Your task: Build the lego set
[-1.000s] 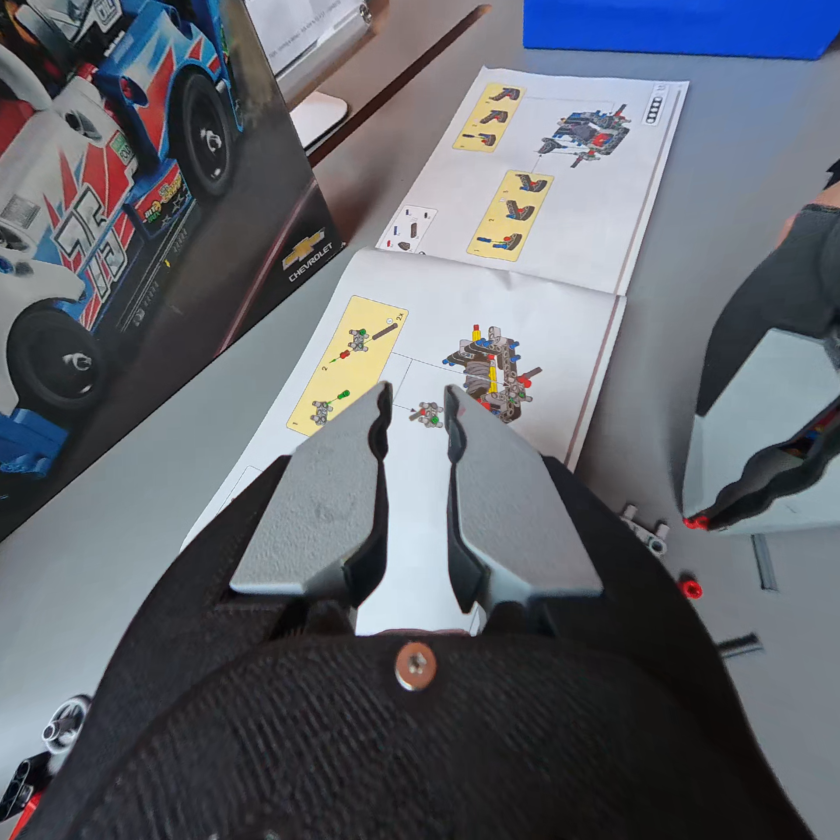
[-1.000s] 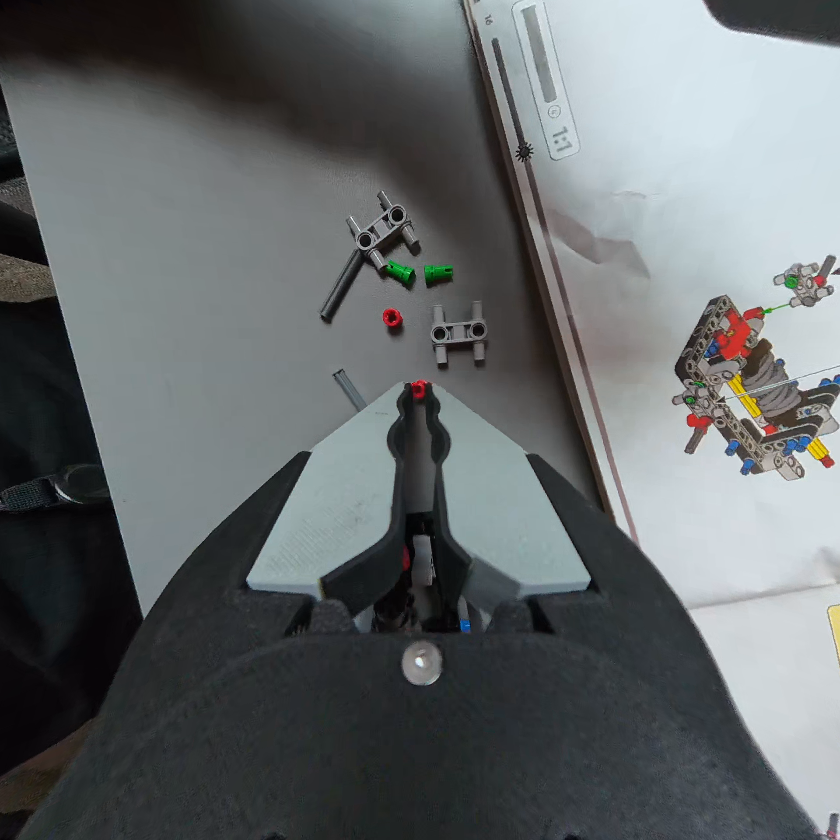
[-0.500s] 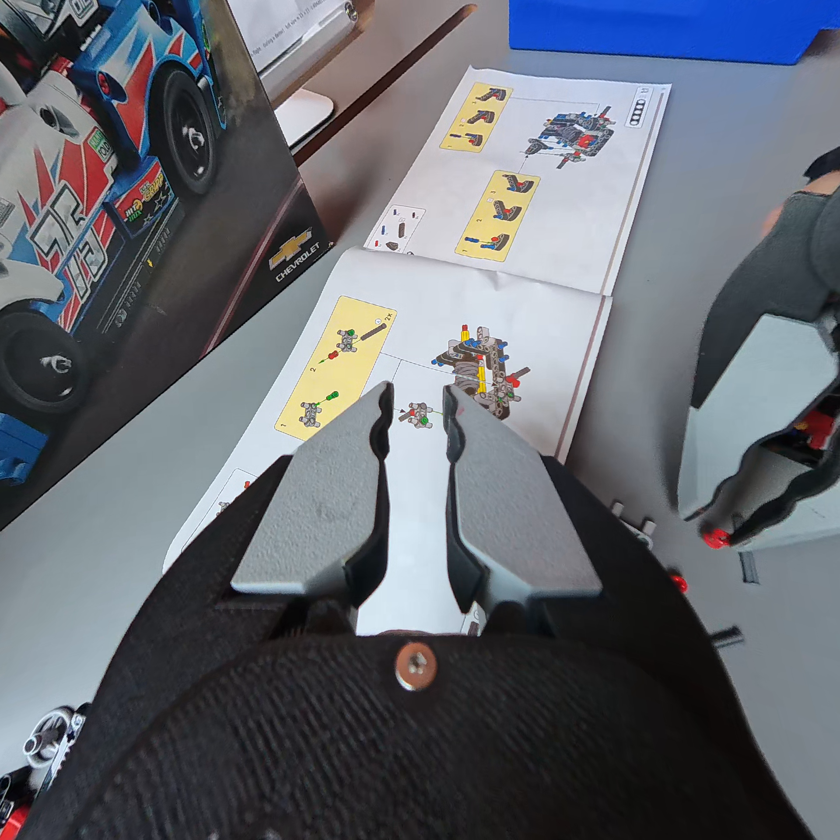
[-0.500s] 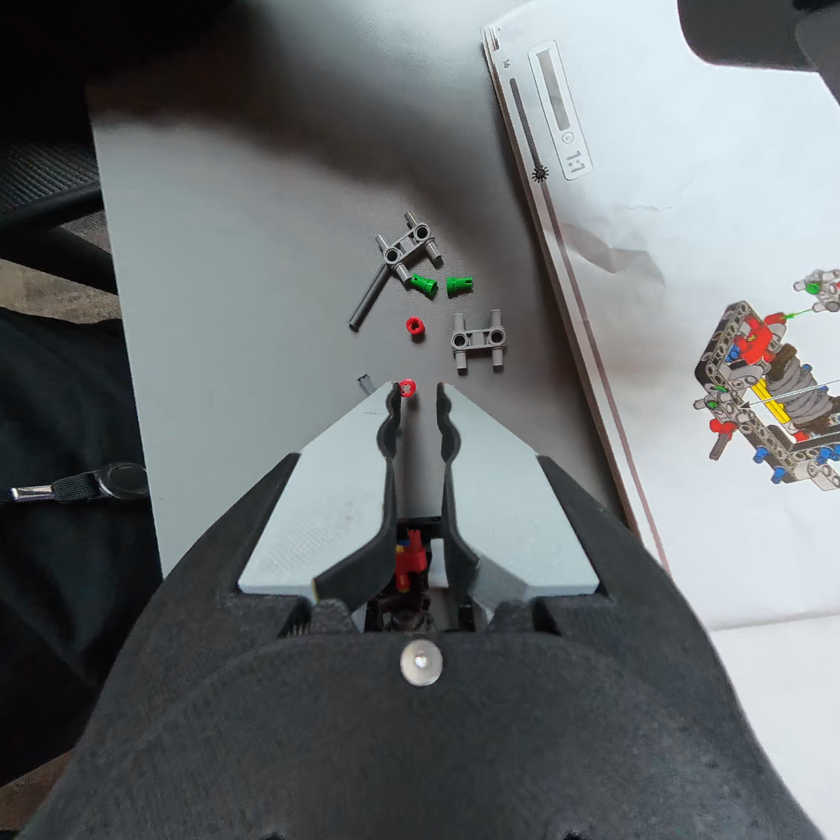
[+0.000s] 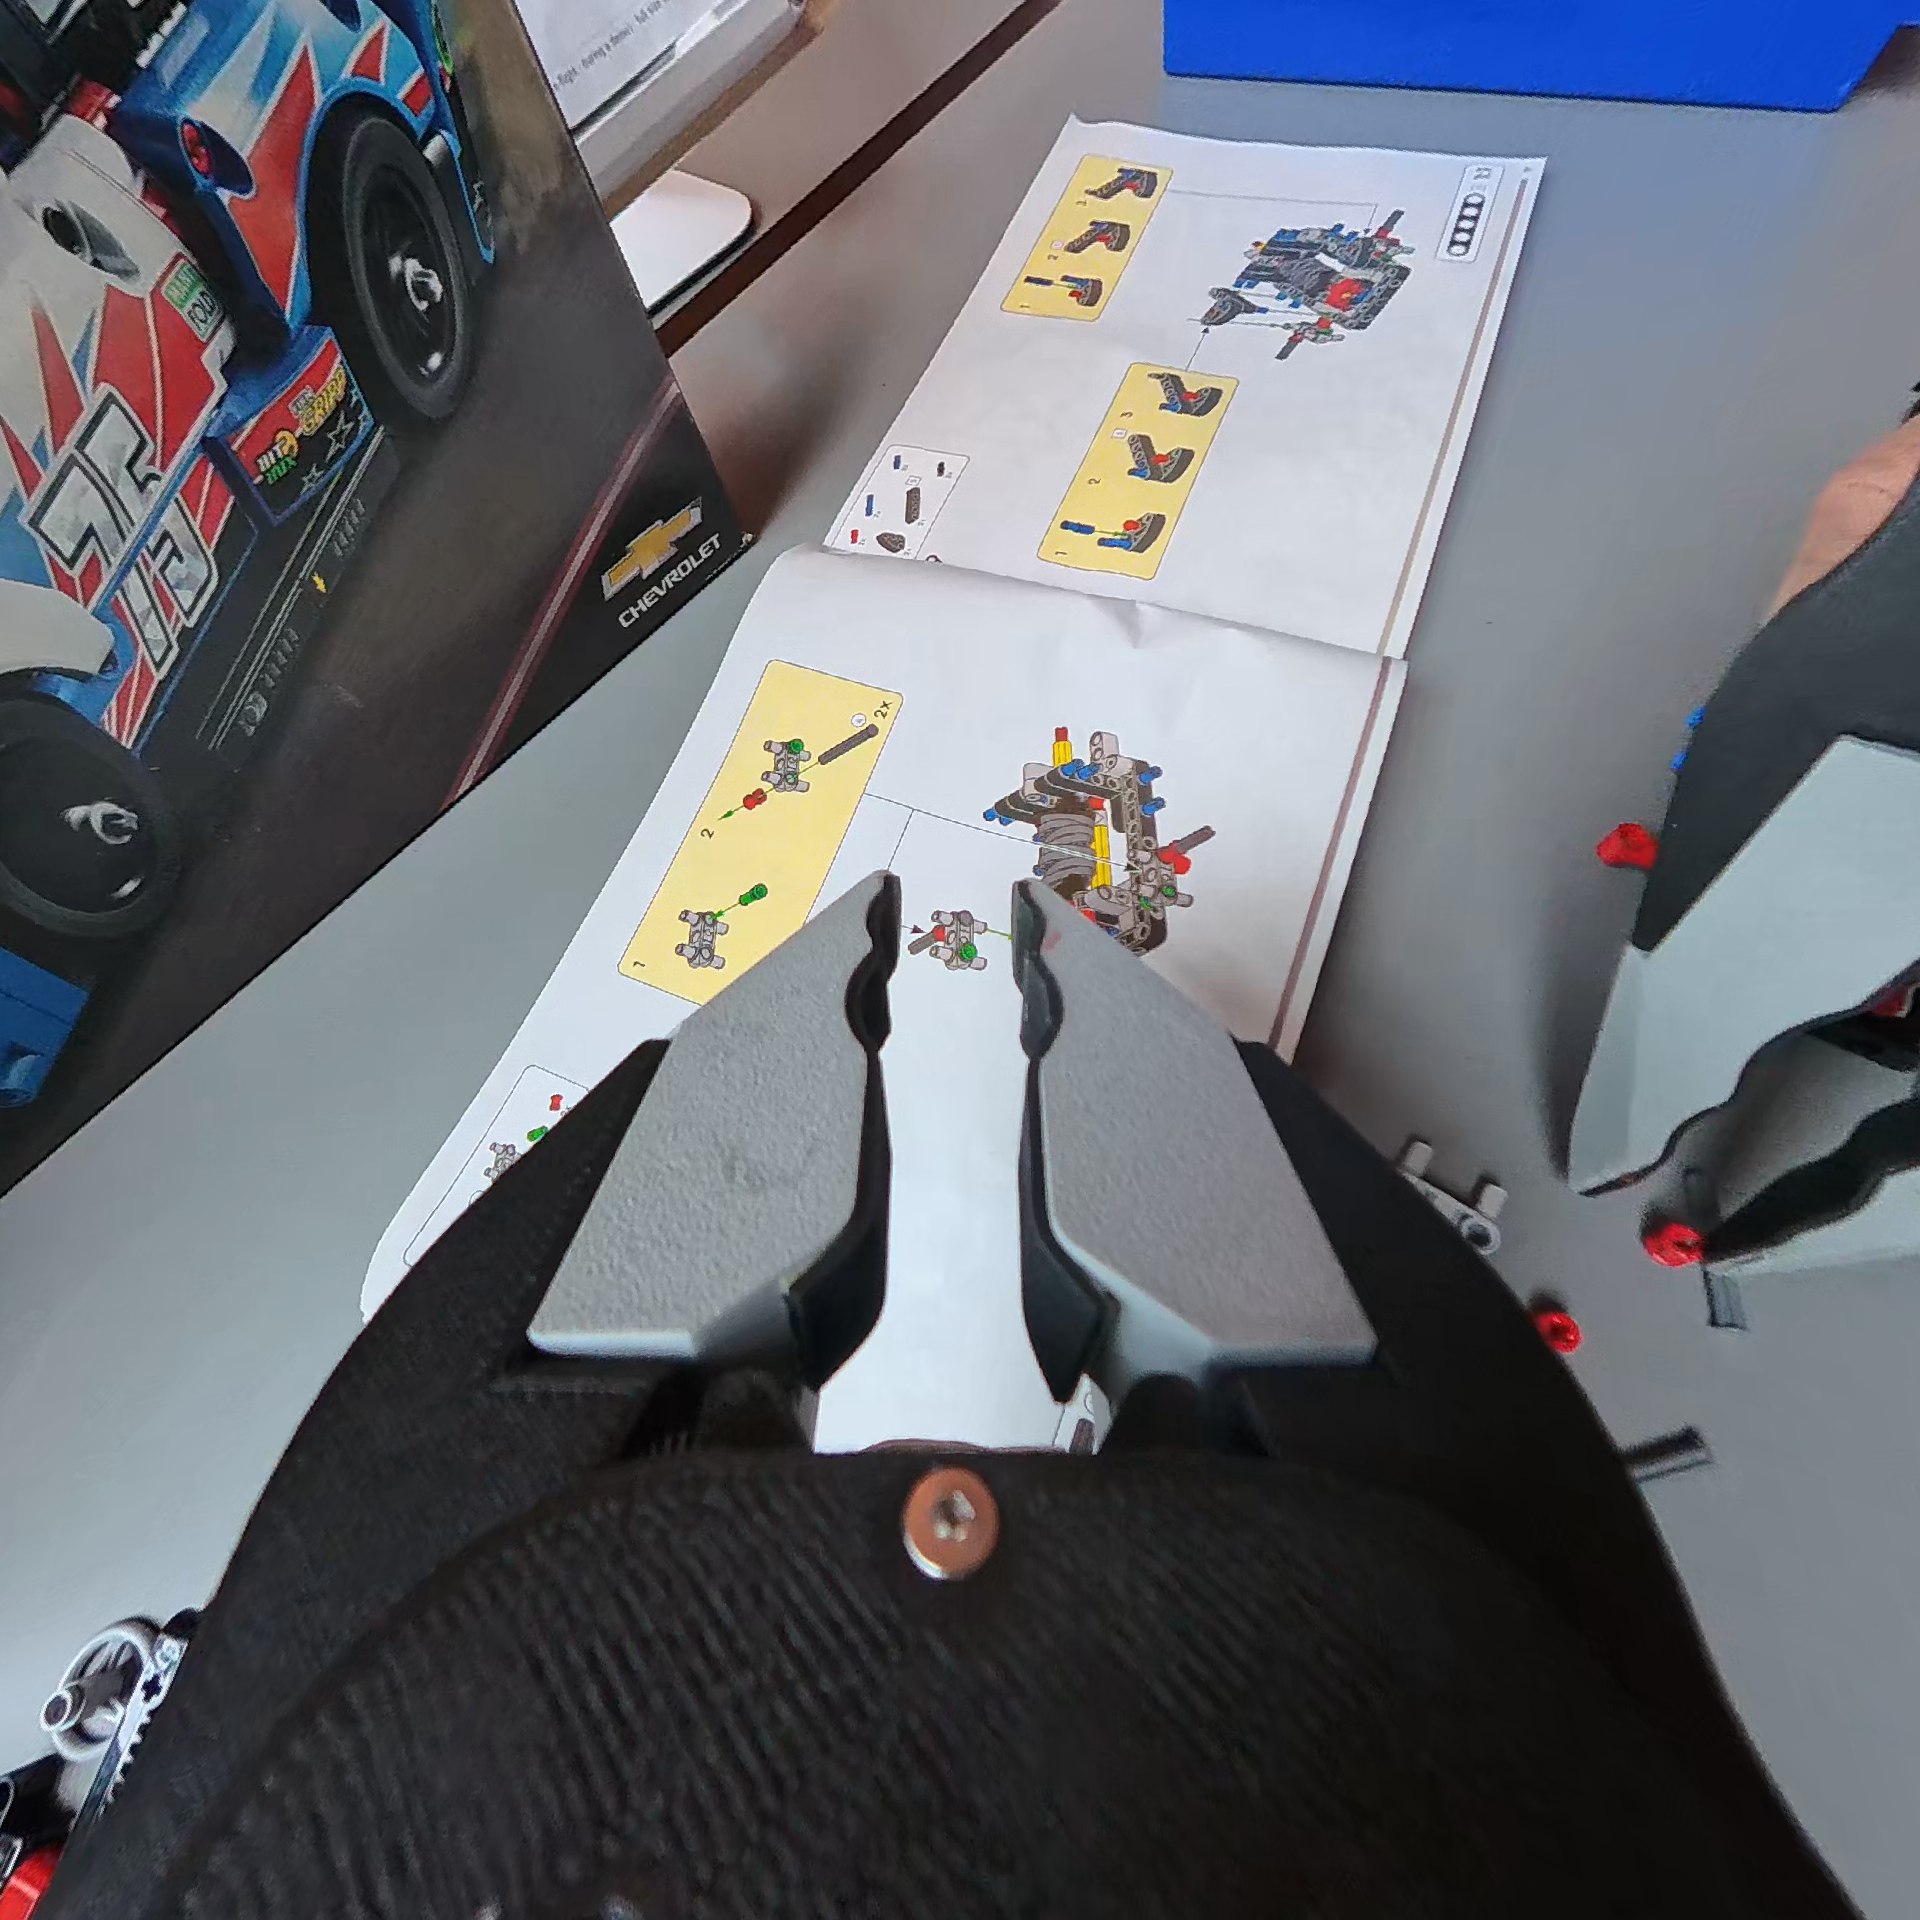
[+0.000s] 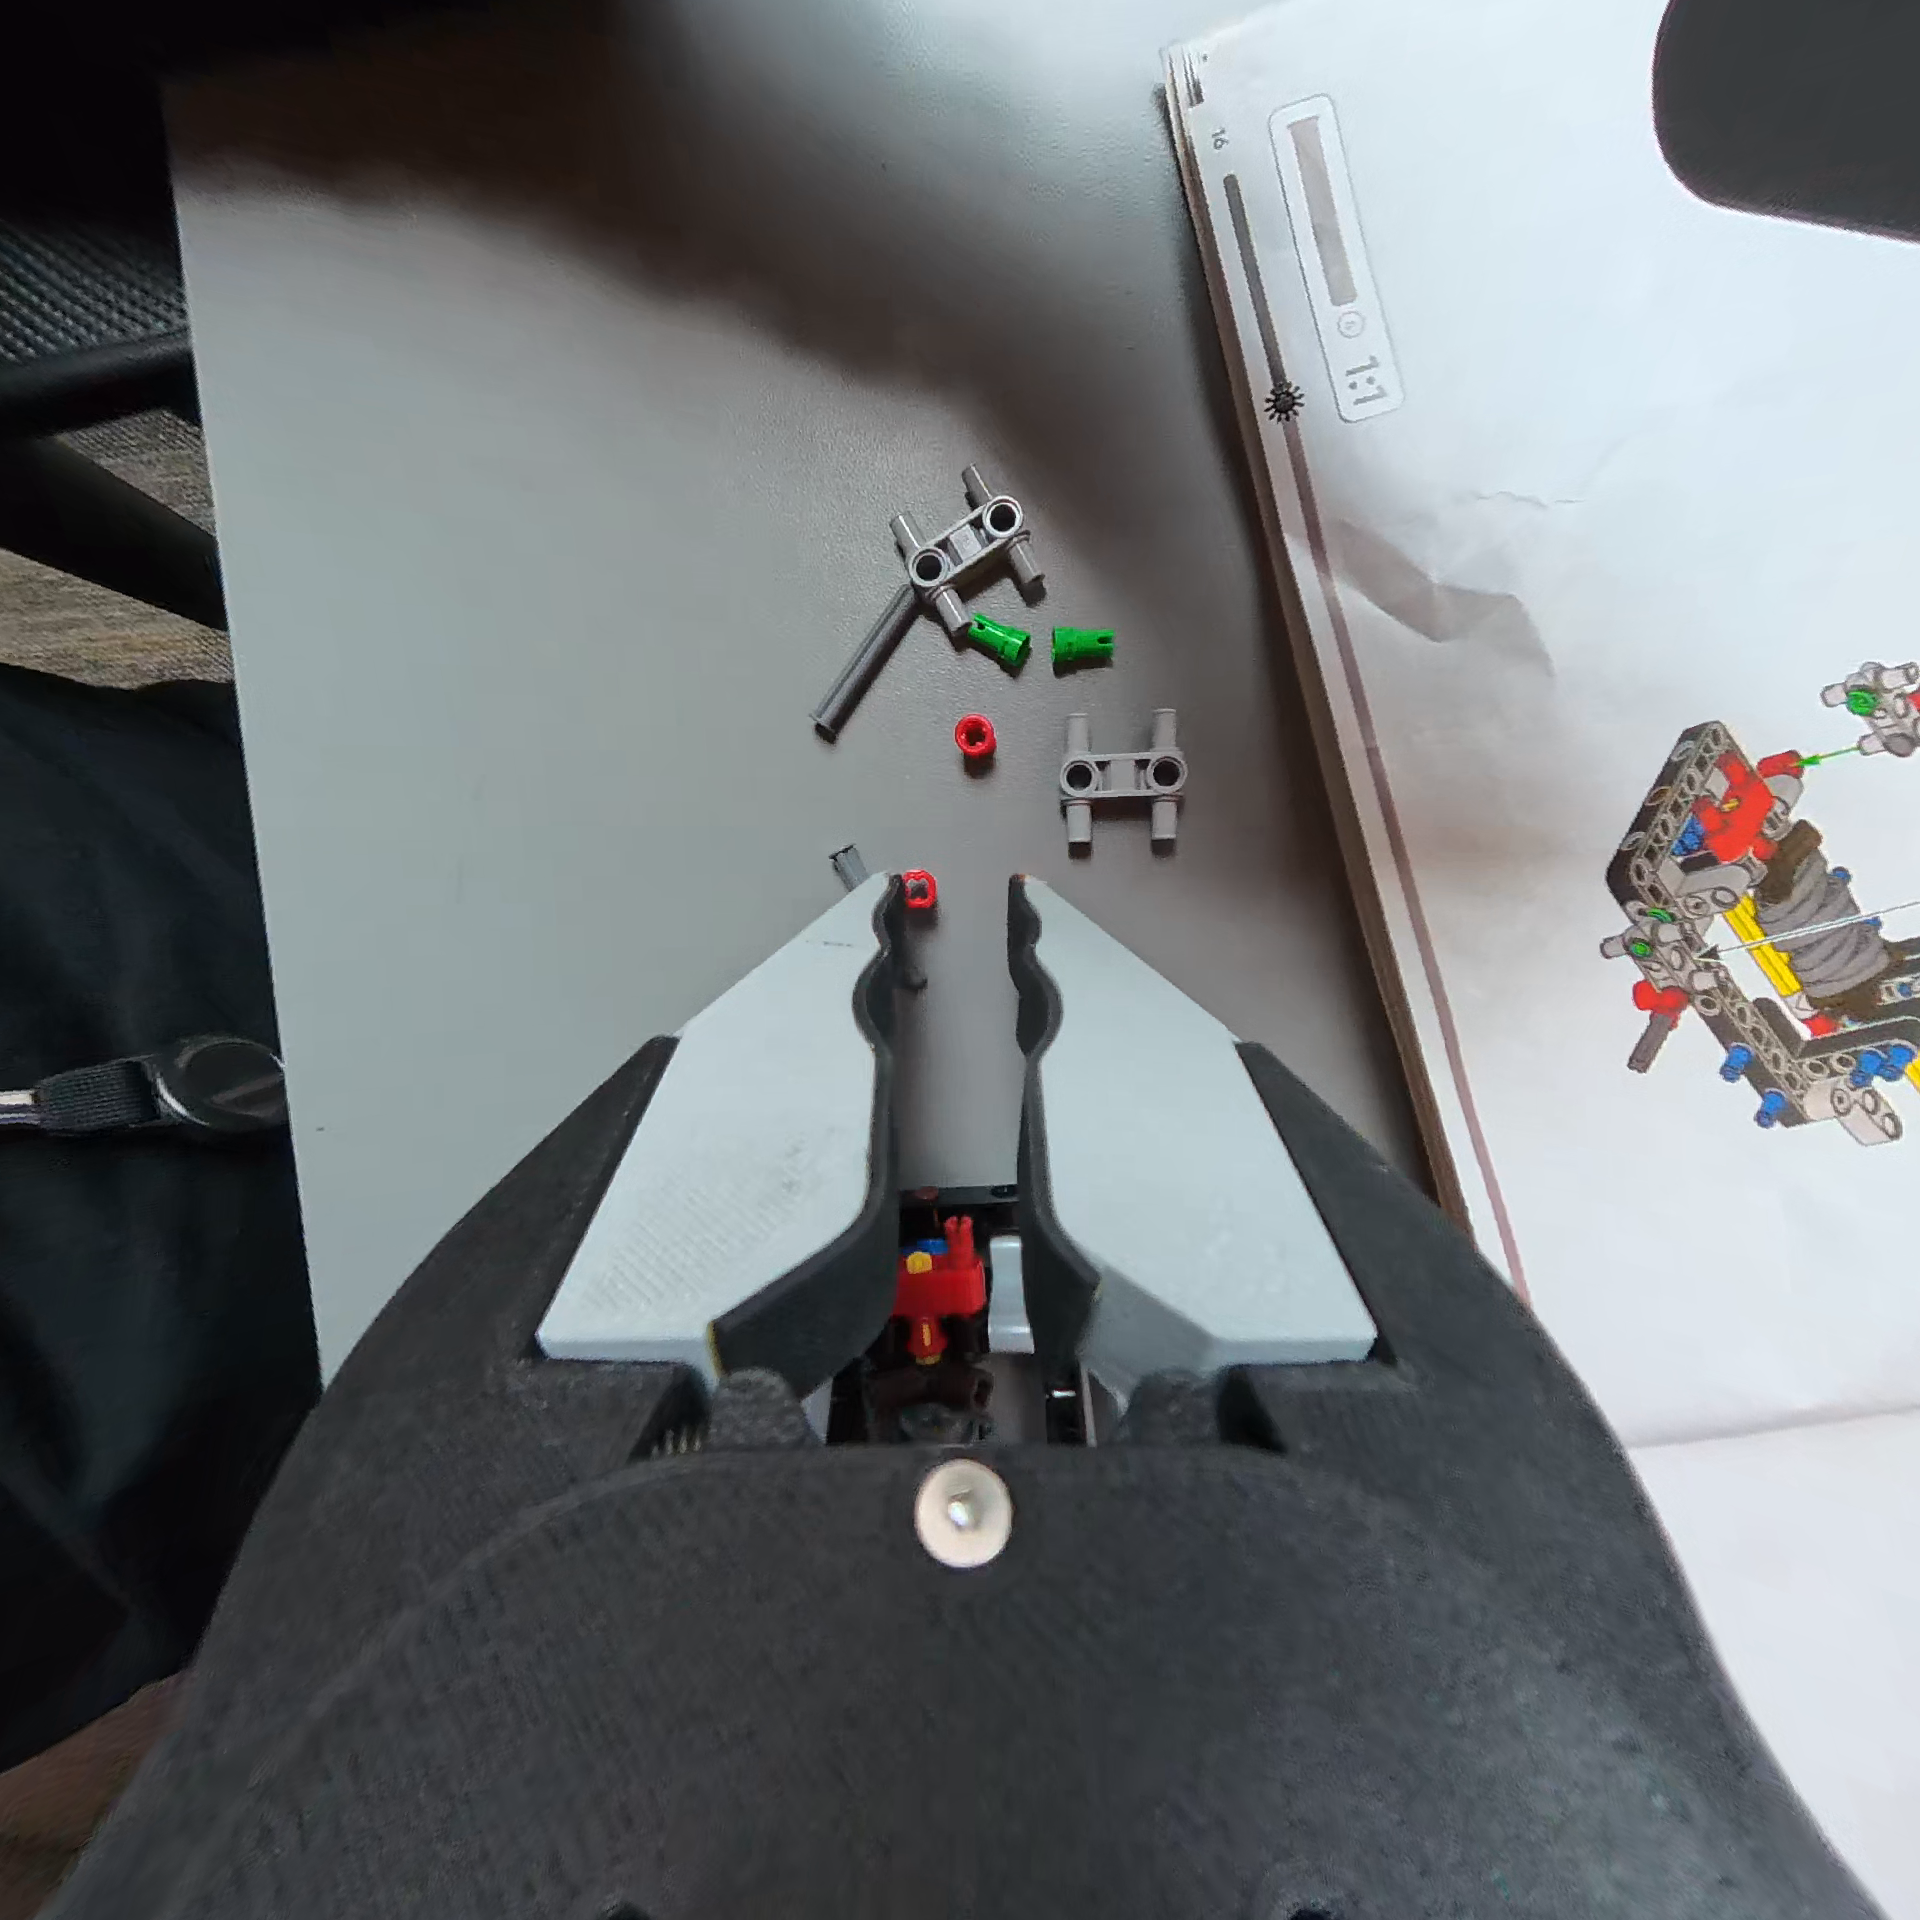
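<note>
The right gripper [image 6: 964, 883], shut on a small red bush [image 6: 917, 888] a second ago, now has its jaws spread apart; the bush sits against the inner tip of one finger (whether stuck there or on the table [image 6: 540, 520] is unclear). The left gripper [image 5: 954, 902] has also widened slightly

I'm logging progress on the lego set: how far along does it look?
Done: little that shows. In hand: the open right gripper has a red bush at one jaw tip; the left gripper is open and empty above the instruction booklet. Left: green pins, grey connectors, an axle lie loose.
</note>
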`<state>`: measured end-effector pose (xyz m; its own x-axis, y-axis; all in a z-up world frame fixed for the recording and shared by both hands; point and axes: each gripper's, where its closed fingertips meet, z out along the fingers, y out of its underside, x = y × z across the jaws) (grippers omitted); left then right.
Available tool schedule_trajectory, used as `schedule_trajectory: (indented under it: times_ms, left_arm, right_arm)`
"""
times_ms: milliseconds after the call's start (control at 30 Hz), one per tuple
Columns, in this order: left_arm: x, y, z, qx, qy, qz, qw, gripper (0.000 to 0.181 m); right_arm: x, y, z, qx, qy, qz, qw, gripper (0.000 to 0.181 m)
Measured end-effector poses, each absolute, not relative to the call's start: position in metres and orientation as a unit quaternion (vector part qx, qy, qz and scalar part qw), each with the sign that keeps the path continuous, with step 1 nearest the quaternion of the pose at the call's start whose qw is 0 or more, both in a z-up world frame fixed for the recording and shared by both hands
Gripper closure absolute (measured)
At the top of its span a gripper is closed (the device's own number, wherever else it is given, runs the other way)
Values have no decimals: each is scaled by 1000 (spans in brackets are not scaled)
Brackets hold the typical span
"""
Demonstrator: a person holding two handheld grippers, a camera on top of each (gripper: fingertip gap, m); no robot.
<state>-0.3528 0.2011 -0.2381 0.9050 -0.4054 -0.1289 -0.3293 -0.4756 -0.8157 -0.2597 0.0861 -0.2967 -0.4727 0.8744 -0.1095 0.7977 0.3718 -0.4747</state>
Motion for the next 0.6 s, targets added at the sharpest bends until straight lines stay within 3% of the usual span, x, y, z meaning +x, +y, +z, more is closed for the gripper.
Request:
schedule_trajectory:
  times_ms: [600]
  left_arm:
    - [-352,201,-239,-859,216,-41,462,163]
  right_arm:
    - [-255,86,-294,-484,-839,221,110,177]
